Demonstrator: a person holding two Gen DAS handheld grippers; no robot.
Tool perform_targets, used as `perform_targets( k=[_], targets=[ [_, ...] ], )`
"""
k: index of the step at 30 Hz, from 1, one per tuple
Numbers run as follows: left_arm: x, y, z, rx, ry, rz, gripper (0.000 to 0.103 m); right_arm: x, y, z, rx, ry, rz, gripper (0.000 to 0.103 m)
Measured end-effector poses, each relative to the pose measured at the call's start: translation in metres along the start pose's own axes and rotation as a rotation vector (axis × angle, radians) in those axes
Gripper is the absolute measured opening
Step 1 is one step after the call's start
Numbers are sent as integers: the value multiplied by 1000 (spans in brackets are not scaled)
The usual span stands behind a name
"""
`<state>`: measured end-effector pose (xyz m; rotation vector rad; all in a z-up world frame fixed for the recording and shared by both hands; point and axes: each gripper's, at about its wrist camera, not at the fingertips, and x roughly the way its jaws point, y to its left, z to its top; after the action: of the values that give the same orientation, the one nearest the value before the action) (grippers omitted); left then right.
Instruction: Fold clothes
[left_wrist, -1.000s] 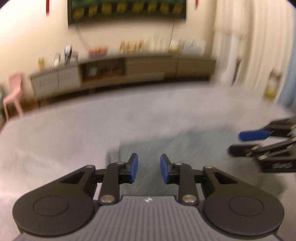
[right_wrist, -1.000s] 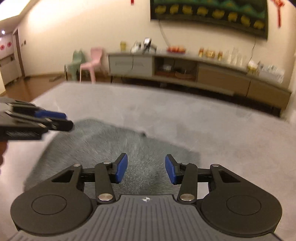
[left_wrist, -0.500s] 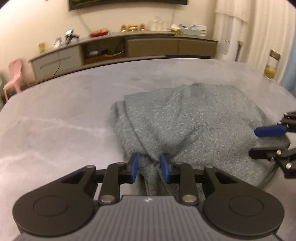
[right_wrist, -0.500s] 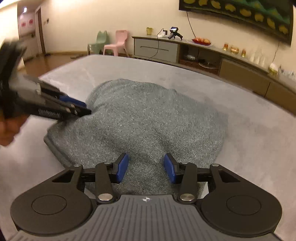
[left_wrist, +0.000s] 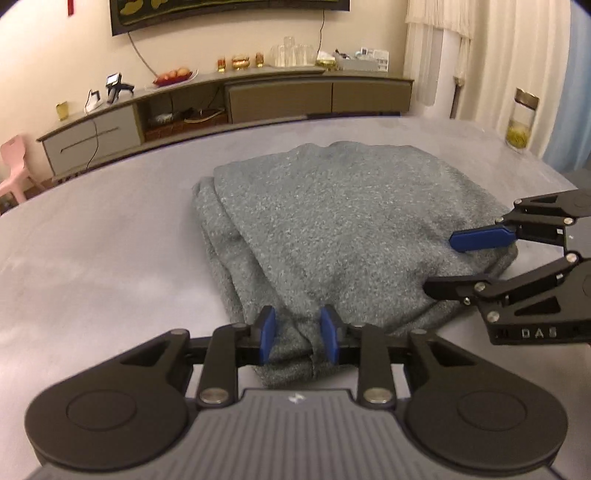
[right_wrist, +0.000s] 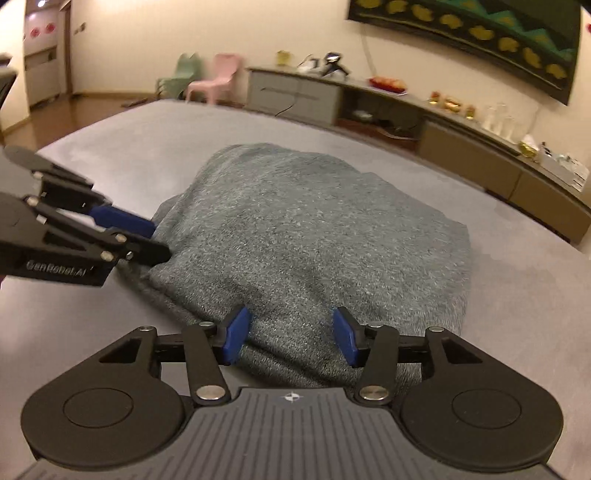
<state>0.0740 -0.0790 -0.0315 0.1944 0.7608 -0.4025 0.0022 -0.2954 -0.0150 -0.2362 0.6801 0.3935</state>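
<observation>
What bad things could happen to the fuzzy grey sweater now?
1. The left tool is opening with a bunched ridge of the folded grey knit garment between its blue pads; the fold may slump.
2. The right tool is opening too, so the near edge could spring loose, unevenly.

both grippers angled downward, left gripper and right gripper opening

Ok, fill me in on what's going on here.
A person holding two grippers is folding a grey knitted garment on a grey table. It lies already folded into a bundle. The left gripper and the right gripper are both at its near edge, jaws opening, cloth between them.
</observation>
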Motion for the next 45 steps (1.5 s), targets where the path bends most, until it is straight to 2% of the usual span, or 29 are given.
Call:
perform_targets(
  k=[3,5,7,11,14,16,18,19,21,25,30,35,38,45],
  targets=[
    [10,1,5,-26,-8,-15,34,-2,-40,0,45,12,19,59],
    [4,9,3,-45,-11,-22,36,-14,-60,-5,75,35,43,55],
    [-9,21,0,-83,-20,5,34,-33,-72,-14,109,40,31,57],
    [-24,25,0,-137,-39,-42,33,-54,-91,-17,212,-28,-3,61],
    [-12,9,-1,-102,-6,-32,37,-38,-84,-21,236,-17,-29,61],
    [-4,5,-6,-112,-13,-8,45,-19,-80,-25,221,17,-63,61],
    [-9,4,-5,-128,-12,3,44,-3,-75,-26,213,48,-96,61],
    [-15,3,-4,-133,-15,6,42,-6,-73,-23,227,53,-106,61],
    [-28,0,-5,-140,-29,4,45,-24,-70,-26,254,35,-121,63],
    [-49,-11,-13,-173,-47,4,72,-50,-61,-31,296,6,-144,79],
    [-61,-31,-25,-185,-42,18,76,-56,-43,-36,315,16,-160,81],
    [-70,-48,-27,-168,-49,30,100,-65,-25,-45,305,8,-167,85],
    [-70,-56,-27,-147,-46,41,103,-68,-18,-45,284,8,-183,86],
    [-77,-65,-28,-122,-82,36,103,-60,-16,-43,278,7,-202,87]
  ],
)
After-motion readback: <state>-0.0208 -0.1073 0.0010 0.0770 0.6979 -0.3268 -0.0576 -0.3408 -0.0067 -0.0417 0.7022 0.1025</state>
